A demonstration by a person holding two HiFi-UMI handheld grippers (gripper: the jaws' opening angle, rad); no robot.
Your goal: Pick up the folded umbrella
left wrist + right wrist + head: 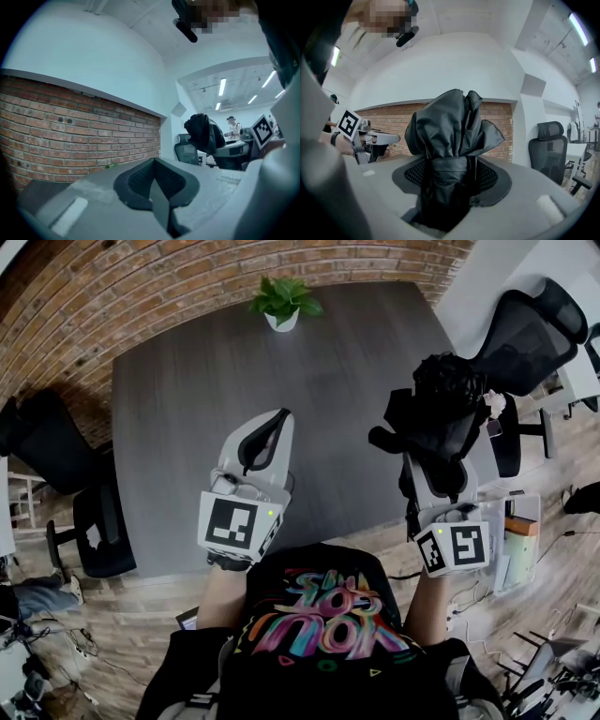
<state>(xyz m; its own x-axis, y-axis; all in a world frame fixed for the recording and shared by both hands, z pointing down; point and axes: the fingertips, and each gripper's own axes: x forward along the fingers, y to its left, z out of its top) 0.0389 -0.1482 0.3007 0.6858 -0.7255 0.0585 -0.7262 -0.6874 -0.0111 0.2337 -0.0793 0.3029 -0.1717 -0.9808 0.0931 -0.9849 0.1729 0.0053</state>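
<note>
Gripping folded umbrella (pixel 449 126), right hand-held gripper (pixel 450 177); left hand-held gripper (pixel 154 163) closed; strap (pixel 447 165) only in right gripper view

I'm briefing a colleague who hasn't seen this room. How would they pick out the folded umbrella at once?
Find the large dark grey table below the brick wall. Near its right edge, the right tool is shut on the folded umbrella. It is the only crumpled black fabric bundle there, cinched by a strap; the left tool beside it is shut and empty.
</note>
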